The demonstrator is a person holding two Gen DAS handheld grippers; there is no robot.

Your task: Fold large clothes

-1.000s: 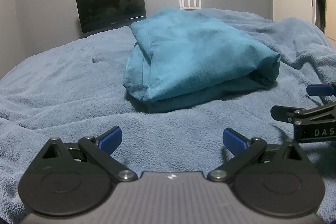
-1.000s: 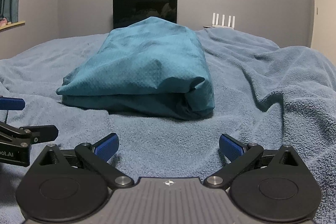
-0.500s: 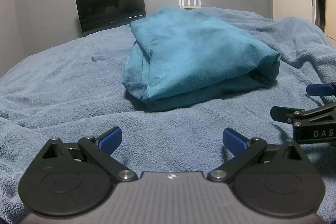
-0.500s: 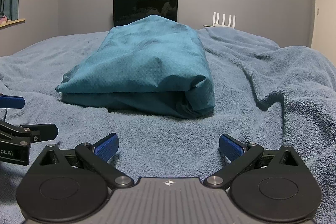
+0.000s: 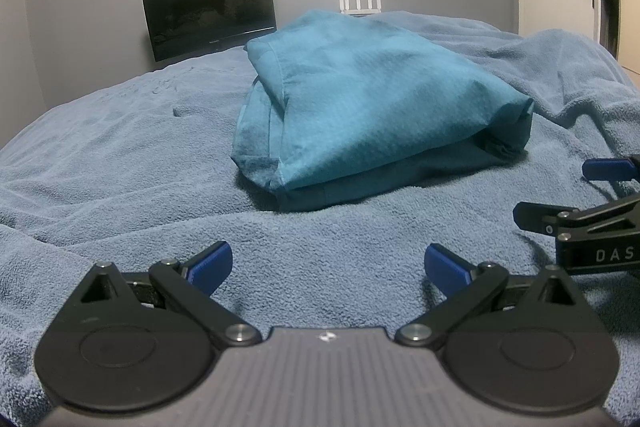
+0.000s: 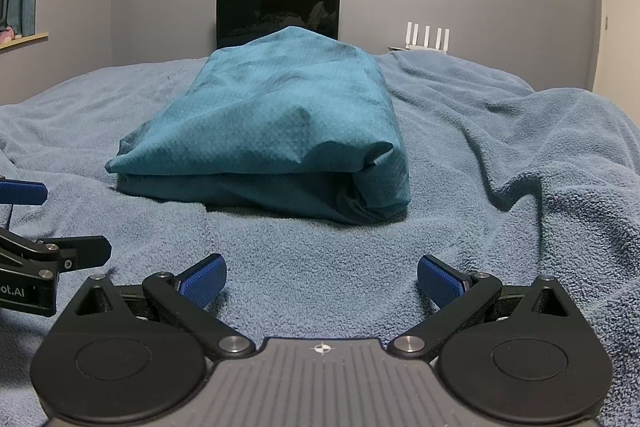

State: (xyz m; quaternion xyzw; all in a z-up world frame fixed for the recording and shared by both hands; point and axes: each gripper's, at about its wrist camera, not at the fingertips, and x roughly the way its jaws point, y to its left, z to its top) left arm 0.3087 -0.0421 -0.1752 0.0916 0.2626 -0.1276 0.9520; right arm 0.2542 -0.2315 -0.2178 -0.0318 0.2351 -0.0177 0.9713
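Folded teal garment ahead of both our tools

The teal garment [image 5: 360, 107] lies bundled on the blue blanket [image 5: 120, 155], its long axis running away from us. Our left tool [image 5: 326, 263] and right tool [image 6: 322, 277] both stand apart, empty, just short of its near edge. We judge the right tool nearer the open folded end.

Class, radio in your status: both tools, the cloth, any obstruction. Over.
Left tool open, empty. Right tool open, empty. Folded teal cloth bundle lying on blue fleece blanket, untouched. Nothing in the way.
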